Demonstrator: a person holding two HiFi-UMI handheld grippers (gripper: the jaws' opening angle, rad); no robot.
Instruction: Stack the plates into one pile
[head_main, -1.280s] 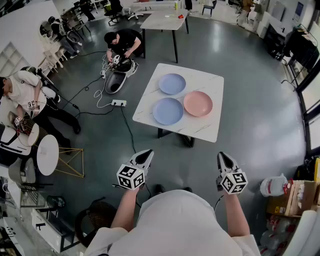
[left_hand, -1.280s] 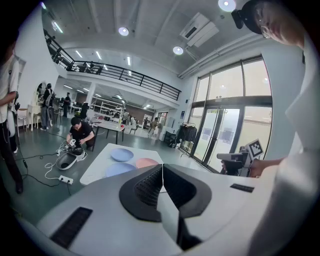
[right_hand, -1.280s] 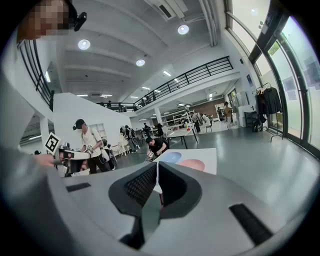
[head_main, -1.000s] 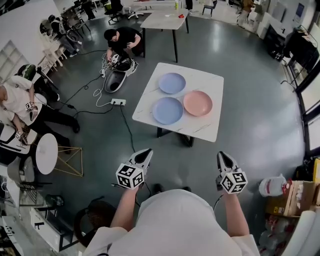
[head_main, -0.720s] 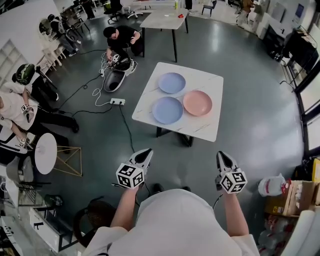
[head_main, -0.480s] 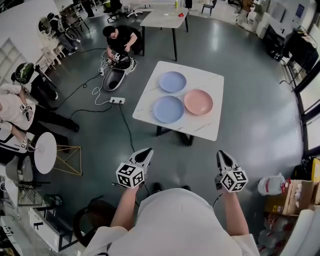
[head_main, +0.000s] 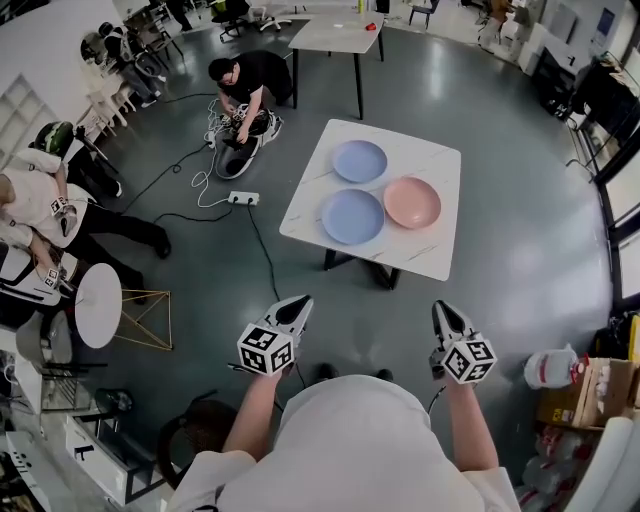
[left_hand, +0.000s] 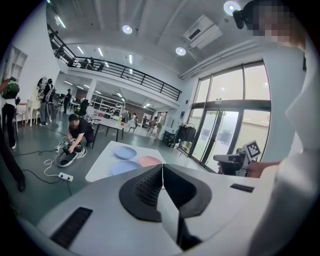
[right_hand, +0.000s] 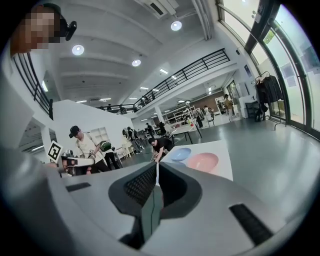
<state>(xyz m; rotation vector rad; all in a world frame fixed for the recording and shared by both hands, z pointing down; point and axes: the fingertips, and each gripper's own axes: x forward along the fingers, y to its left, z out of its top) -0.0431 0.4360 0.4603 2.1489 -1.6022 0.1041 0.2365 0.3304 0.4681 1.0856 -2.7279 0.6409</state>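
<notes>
Three plates lie side by side on a white table (head_main: 420, 255) ahead of me: a blue plate (head_main: 359, 161) at the far side, a second blue plate (head_main: 352, 216) nearer, and a pink plate (head_main: 412, 202) to the right. My left gripper (head_main: 301, 303) and right gripper (head_main: 441, 309) hang well short of the table over the grey floor, both shut with nothing between the jaws. In the left gripper view the plates (left_hand: 125, 152) show far ahead beyond the gripper (left_hand: 161, 165). The right gripper view shows the pink plate (right_hand: 202, 161) beyond its gripper (right_hand: 157, 165).
A person (head_main: 245, 80) crouches over gear on the floor left of the table, with a cable and power strip (head_main: 243, 198) nearby. Other people (head_main: 35, 200) stand at the far left by a small round table (head_main: 97, 305). Boxes and a jug (head_main: 552, 370) sit at the right.
The table and plates have shifted right and slightly nearer in the head view as I move forward. Both grippers stay shut and hold their spots in the view.
</notes>
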